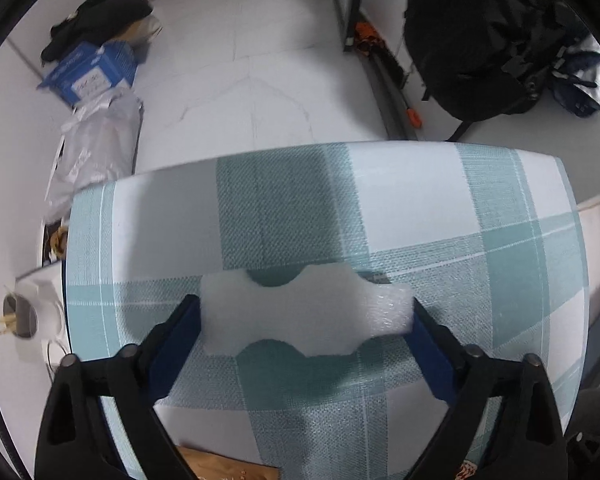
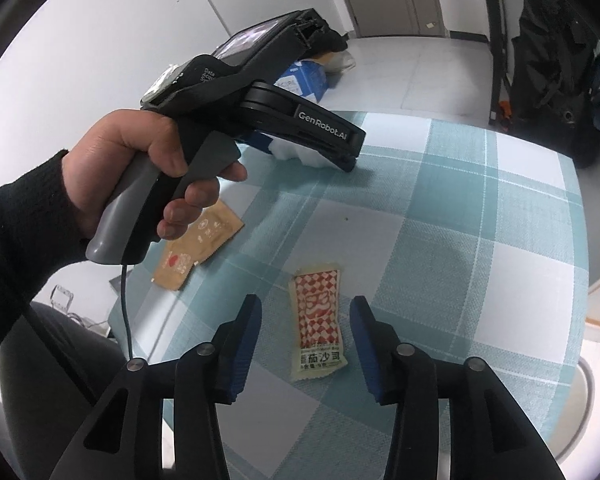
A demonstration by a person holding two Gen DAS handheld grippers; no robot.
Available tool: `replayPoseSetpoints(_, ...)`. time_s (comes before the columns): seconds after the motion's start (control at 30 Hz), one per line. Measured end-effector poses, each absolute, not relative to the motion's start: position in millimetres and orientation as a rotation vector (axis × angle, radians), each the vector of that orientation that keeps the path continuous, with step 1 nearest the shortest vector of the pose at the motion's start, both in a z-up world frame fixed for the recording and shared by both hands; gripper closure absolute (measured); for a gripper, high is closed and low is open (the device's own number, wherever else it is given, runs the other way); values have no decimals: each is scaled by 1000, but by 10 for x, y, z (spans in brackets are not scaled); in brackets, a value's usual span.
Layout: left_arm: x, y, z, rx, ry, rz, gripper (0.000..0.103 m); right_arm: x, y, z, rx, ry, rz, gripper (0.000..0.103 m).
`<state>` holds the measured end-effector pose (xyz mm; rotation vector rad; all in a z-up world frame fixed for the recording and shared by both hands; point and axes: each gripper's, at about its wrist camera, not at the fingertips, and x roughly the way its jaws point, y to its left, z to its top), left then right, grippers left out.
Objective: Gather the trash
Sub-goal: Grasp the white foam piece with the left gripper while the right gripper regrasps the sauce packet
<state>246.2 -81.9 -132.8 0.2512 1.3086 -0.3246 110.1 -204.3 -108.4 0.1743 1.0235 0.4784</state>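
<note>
While right hand-held gripper [image 2: 305, 340] gapes, left [image 1: 306, 312] seemingly pinches foam [image 1: 306, 312].

Both wrist views close, sharing checked table [image 1: 420, 208]

A home room: checked tablecloth [image 1: 440, 208], tiled floor [image 1: 244, 60], black backpack [image 1: 480, 32], boxes [image 1: 92, 70] against the wall.

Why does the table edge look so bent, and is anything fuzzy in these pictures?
Left wrist view: the fisheye lens bows the checked tablecloth's far edge, and the white foam piece looks soft. Right wrist view: the ketchup sachet is sharp, while dark corners ring the frame.
</note>
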Motion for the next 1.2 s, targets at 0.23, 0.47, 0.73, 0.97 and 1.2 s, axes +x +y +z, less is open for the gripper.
replayPoseSetpoints(0.23,2502,-787,-1331,235,1284,-323,16,1130,-2040,-1132,174,1032,475,58)
replayPoseSetpoints(0.47,2470,-626,-1241,163,1244,-309,16,1163,-2082,-1139,174,1033,455,58)
replayPoseSetpoints(0.73,2209,-368,-793,25,1112,-326,16,1172,-2092,-1234,106,1048,432,47)
replayPoseSetpoints(0.97,1852,-189,-432,-10,975,-372,16,1195,-1852,-1380,-36,1065,410,37)
replayPoseSetpoints(1.2,1710,122,-248,-79,918,-398,16,1280,-1651,-1444,-141,1017,343,38)
